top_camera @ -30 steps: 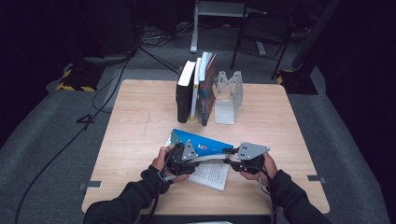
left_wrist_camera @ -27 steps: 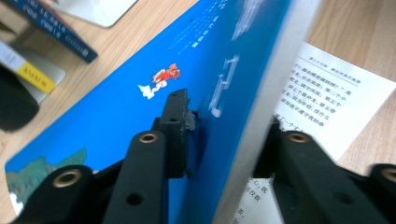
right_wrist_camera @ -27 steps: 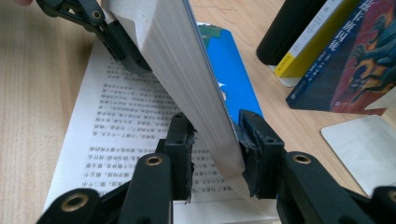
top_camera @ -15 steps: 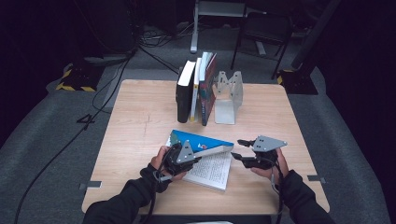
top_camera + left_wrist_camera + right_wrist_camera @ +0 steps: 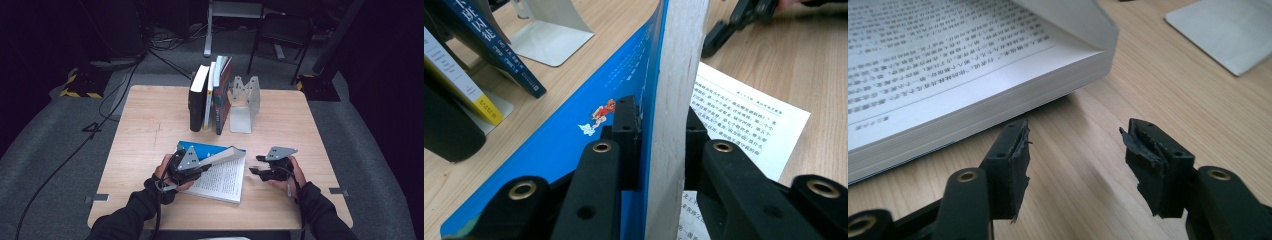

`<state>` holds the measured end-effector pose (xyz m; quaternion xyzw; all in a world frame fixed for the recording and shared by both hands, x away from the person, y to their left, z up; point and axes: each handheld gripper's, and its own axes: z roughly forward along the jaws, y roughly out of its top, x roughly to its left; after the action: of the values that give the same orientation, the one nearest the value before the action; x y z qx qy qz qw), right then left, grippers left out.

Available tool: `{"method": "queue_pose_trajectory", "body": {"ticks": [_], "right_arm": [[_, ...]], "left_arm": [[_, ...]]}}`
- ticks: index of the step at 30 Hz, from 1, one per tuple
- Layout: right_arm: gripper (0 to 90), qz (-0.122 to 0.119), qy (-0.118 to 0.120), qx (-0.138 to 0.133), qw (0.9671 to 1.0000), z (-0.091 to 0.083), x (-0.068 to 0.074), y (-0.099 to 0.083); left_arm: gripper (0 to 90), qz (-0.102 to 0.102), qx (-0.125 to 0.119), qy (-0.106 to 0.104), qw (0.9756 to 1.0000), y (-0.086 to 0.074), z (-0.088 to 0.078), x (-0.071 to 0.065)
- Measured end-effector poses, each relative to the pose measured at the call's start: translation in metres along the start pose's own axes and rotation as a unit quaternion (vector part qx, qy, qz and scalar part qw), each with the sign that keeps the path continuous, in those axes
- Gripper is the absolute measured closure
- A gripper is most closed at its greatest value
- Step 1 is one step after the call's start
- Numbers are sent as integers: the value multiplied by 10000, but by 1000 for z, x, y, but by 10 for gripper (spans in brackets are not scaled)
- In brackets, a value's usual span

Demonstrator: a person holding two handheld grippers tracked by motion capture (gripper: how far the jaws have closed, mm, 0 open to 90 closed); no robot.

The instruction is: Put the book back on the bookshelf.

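Since a second ago the right gripper has let go of the book and drawn off to the right; its fingers have just been opening and now stand apart over bare bench, with nothing between them. The left gripper has its fingers clamped on the lifted blue cover and the block of pages behind it. The book lies open near the front edge of the bench, with free wood to its right and behind it up to the row of upright books and the metal bookend. The left gripper view shows the cover's cartoon figure; the right gripper view shows the stacked page edges, close ahead.
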<state>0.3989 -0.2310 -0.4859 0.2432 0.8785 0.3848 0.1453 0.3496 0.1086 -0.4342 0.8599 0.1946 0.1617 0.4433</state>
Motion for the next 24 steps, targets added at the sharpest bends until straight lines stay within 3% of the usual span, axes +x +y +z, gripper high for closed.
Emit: {"method": "queue_pose_trajectory", "body": {"ticks": [5, 10, 11, 12, 13, 15, 17, 18, 19, 20, 21, 23, 24], "right_arm": [[421, 50, 121, 56, 9999, 15, 2, 3], [419, 90, 308, -99, 9994, 16, 3, 2], [425, 114, 390, -179, 9990, 15, 2, 2], [466, 108, 623, -335, 9974, 14, 3, -1], [466, 108, 623, -335, 9974, 14, 3, -1], [509, -155, 607, -469, 9969, 10, 10, 4], [523, -322, 454, -668, 9962, 3, 13, 11], [540, -318, 422, -834, 9951, -3, 14, 14], [542, -277, 401, -1025, 9935, -9, 14, 17], [542, -277, 401, -1025, 9935, -9, 14, 17], [534, -220, 453, -1318, 9900, -22, 14, 25], [532, -234, 508, -1417, 9883, -28, 15, 28], [532, -309, 456, -1528, 9867, -35, 18, 33]], "left_arm": [[770, -90, -149, -44, 9998, 0, -7, 4], [768, -137, -251, -85, 9996, -1, -10, 6], [768, -121, -284, -110, 9995, -1, -11, 5], [767, -108, -310, -171, 9993, -1, -13, 6], [767, -108, -310, -171, 9993, -1, -13, 6], [767, -104, -365, -173, 9991, -1, -15, 6], [766, -169, -469, -224, 9985, -1, -19, 8], [765, -301, -691, -287, 9967, 0, -24, 11], [764, -301, -691, -287, 9967, 0, -24, 11], [764, -381, -807, -364, 9953, 0, -26, 13], [763, -444, -932, -441, 9937, 1, -27, 15], [762, -535, -1065, -589, 9911, 5, -28, 15], [760, -416, -946, -588, 9929, 9, -29, 11]]}}
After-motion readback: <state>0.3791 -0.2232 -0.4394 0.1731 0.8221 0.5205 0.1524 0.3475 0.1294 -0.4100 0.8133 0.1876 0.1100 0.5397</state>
